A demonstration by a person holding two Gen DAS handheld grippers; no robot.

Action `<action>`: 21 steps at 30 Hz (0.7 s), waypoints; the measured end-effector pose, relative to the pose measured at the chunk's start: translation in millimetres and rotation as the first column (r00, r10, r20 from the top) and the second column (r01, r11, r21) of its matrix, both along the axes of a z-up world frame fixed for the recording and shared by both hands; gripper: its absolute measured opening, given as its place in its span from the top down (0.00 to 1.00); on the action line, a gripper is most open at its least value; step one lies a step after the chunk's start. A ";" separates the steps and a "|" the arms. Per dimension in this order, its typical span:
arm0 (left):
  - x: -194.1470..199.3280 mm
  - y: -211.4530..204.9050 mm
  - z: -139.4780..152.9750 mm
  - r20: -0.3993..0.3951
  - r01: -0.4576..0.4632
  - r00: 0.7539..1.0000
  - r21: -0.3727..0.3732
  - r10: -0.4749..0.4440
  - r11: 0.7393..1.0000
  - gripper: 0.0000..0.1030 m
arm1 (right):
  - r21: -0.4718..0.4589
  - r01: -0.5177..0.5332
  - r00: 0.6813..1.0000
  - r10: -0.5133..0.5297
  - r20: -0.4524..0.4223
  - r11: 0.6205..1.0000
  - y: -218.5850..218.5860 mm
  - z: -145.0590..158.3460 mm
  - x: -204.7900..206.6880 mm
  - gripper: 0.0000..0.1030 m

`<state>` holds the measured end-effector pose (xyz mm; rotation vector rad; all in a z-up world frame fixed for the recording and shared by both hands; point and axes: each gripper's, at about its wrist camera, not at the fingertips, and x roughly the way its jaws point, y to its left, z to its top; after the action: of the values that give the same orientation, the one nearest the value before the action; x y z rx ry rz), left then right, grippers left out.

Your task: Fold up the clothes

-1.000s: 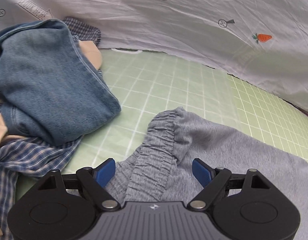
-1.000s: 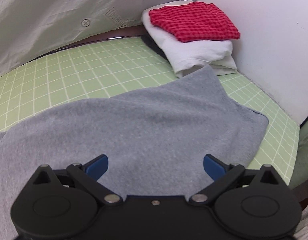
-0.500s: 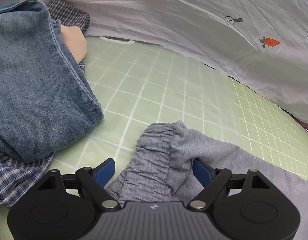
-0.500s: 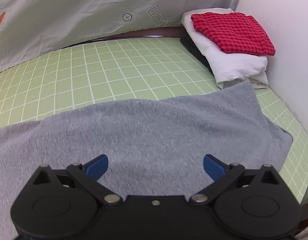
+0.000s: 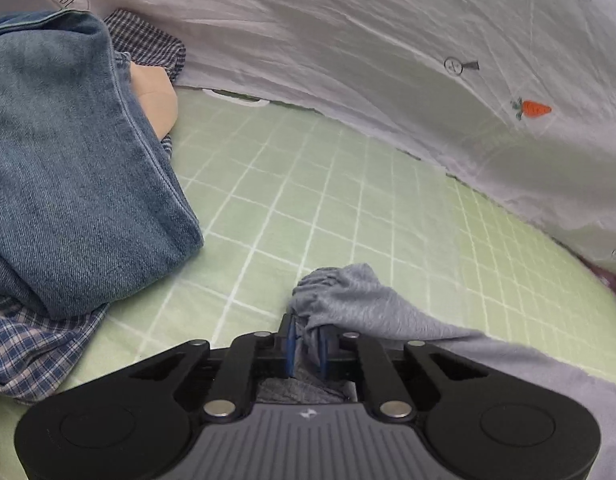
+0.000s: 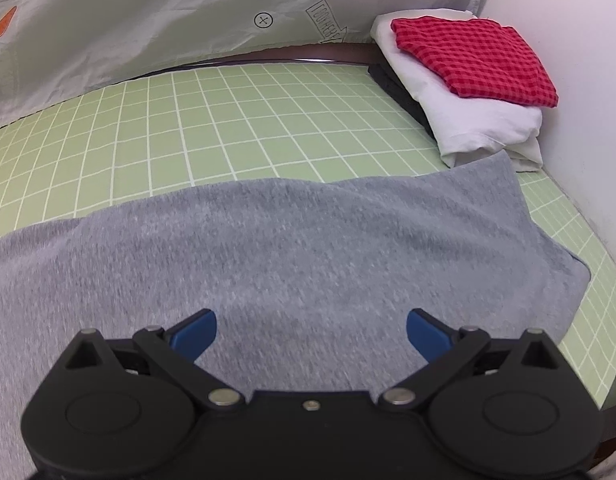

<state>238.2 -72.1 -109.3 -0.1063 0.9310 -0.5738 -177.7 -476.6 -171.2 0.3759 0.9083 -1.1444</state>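
Note:
A grey sweat garment [image 5: 368,304] with an elastic waistband lies across the green gridded mat [image 5: 308,184]. My left gripper [image 5: 306,340] is closing its jaws on the bunched waistband, and its blue pads pinch the grey cloth between them. In the right wrist view the same grey garment [image 6: 291,248] spreads flat over the mat [image 6: 211,120]. My right gripper [image 6: 311,330] hovers just above the cloth with its jaws wide and nothing between them.
A heap of blue jeans [image 5: 67,184] over a blue plaid shirt [image 5: 31,352] fills the left. A folded stack, red checked cloth [image 6: 472,60] on white [image 6: 480,124], stands at the right by a white wall. A pale printed sheet [image 5: 388,60] hangs behind the mat.
My left gripper's jaws went from wide open to pinched on the grey waistband, which now bunches up between the pads. The right gripper shifted a little sideways and stays open.

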 end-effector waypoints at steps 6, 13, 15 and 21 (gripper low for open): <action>-22.9 23.9 43.2 0.026 0.023 0.999 -0.071 -0.021 0.997 0.92 | 0.021 -0.031 0.999 0.031 -0.005 0.999 5.4 -12.0 -0.7 0.01; -66.3 65.1 88.8 0.024 -0.030 0.999 -0.124 0.033 0.992 0.92 | 0.039 -0.043 0.999 0.041 0.032 0.998 12.5 -20.2 -13.9 0.01; -78.9 74.0 95.0 0.016 -0.043 0.999 -0.128 0.045 0.991 0.92 | 0.041 -0.045 0.998 0.043 0.041 0.998 12.7 -20.6 -18.2 0.00; -94.2 86.1 83.8 -0.003 -0.094 0.996 -0.072 0.094 0.993 0.92 | 0.041 -0.062 0.997 0.059 0.054 0.997 14.6 -21.4 -25.2 0.00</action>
<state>144.0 14.0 -25.5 -0.2138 0.8998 -0.5200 -202.9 -462.0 -192.6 0.4094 0.8932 -1.0560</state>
